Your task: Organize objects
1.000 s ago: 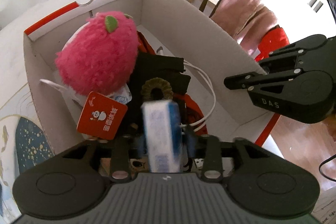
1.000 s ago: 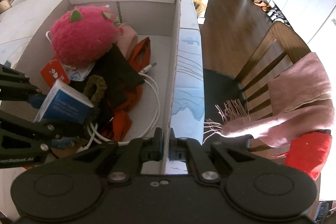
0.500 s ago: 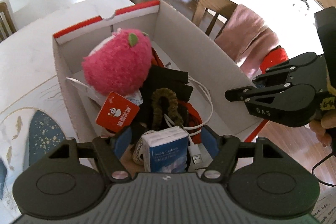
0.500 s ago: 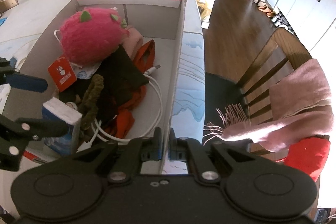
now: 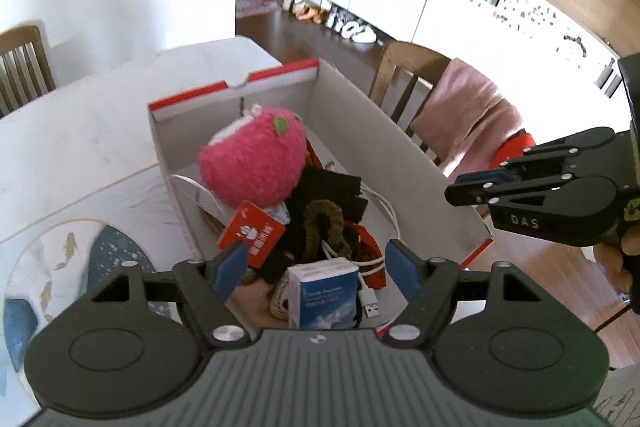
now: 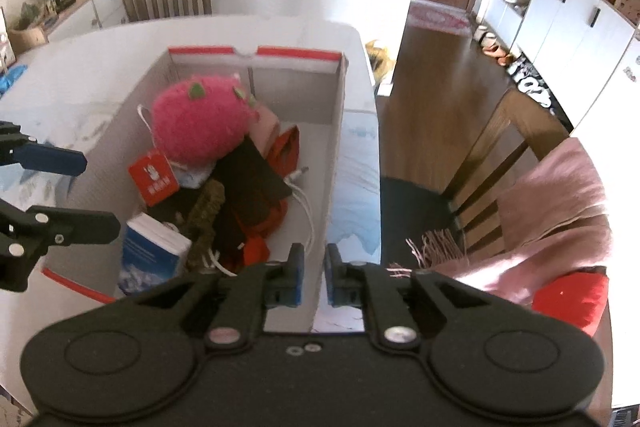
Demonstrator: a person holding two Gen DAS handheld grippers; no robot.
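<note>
Open cardboard box (image 5: 400,163) with red-trimmed rim on a white bench (image 5: 80,147), packed with odds and ends. Pink plush toy (image 5: 252,163) at the far end, red hang tag (image 5: 252,233) dangling on its near side. Black cloth (image 5: 324,191), olive scrunchie (image 5: 324,227), red fabric (image 6: 280,155) and white USB cable (image 5: 370,301) heaped mid-box. Blue-and-white tissue pack (image 5: 324,293) upright against the near wall, inside the box.

Left gripper (image 5: 316,273) spread wide over the near end of the box, blue pads either side of the tissue pack, clear of it, nothing held. In the right wrist view, same gripper (image 6: 80,191) at the box's left edge, fingers parted with bare air between.

Right gripper (image 6: 314,279) nearly closed, narrow gap between the blue pads, straddling the box's right wall at the near corner; contact with the cardboard impossible to tell. In the left wrist view, its fingers (image 5: 480,187) just beyond that wall.

Wooden chair (image 6: 500,155) draped with pink scarf (image 6: 560,203) beside the bench, red cushion (image 6: 568,299) below it.
</note>
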